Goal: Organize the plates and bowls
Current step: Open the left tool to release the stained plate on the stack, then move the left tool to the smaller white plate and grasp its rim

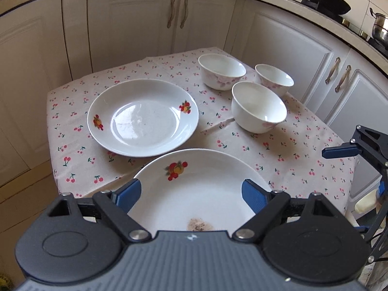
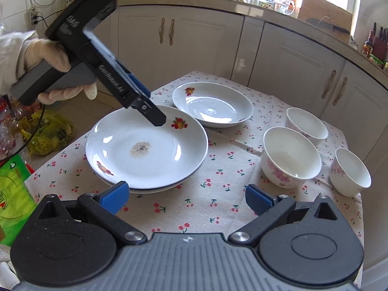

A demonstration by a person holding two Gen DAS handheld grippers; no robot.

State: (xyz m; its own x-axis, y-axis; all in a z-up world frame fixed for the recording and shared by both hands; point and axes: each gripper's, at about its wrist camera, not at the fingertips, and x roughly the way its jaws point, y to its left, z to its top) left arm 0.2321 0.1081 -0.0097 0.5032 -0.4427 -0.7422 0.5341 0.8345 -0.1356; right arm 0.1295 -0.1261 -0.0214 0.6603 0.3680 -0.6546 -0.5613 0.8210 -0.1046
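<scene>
Behind your table: cream cabinet doors (image 1: pixel 135 24) with bronze handles (image 1: pixel 171 12). Cherry-print tablecloth (image 2: pixel 218 208) covers the top. Black wok (image 1: pixel 325 0) on the counter at 1 o'clock, steel pot (image 1: pixel 379 28) beside it. Yellow bag (image 2: pixel 52 131) on the floor at 9 o'clock, green package (image 2: pixel 12 194) near it.

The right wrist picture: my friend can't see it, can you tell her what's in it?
A gloved hand holds the left gripper over a white plate with a brown smudge, stacked on another plate. A second plate and three white bowls sit on a cherry-print tablecloth; the right gripper is open, empty.
</scene>
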